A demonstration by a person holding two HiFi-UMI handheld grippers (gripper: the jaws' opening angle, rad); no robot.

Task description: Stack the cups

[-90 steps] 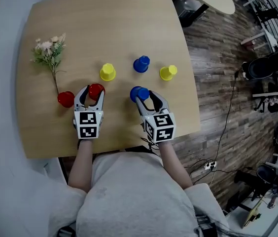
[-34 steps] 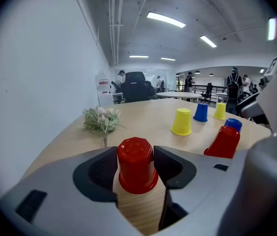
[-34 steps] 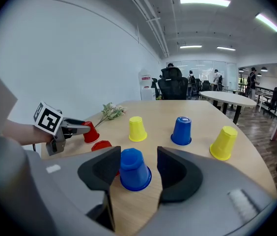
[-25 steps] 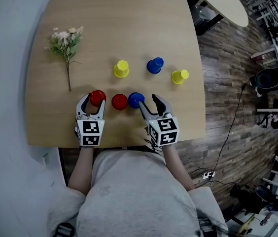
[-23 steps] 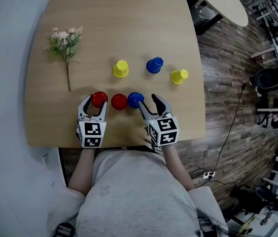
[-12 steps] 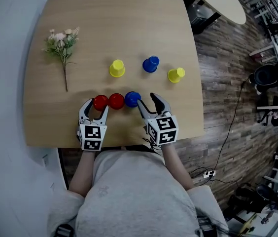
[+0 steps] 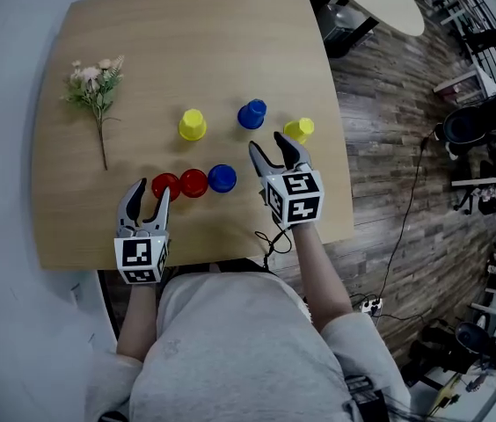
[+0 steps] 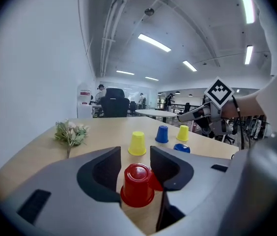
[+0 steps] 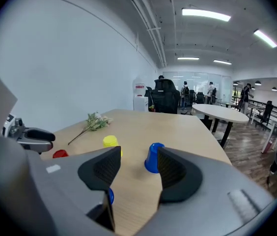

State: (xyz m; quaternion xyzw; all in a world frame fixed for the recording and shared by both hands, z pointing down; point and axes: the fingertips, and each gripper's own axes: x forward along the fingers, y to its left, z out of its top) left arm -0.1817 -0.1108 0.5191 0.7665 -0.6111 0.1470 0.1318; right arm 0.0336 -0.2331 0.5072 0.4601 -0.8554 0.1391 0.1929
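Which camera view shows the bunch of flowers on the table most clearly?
The head view: the bunch of flowers lies whole, blooms and stem, seen from above. The left gripper view shows it low and side-on; the right gripper view shows it small and far.

A flower sprig [image 7: 92, 86] lies on the wooden table [image 7: 195, 51], near its far-left corner.

Six inverted cups [image 7: 193, 183] (red, blue, yellow pairs) stand unstacked.
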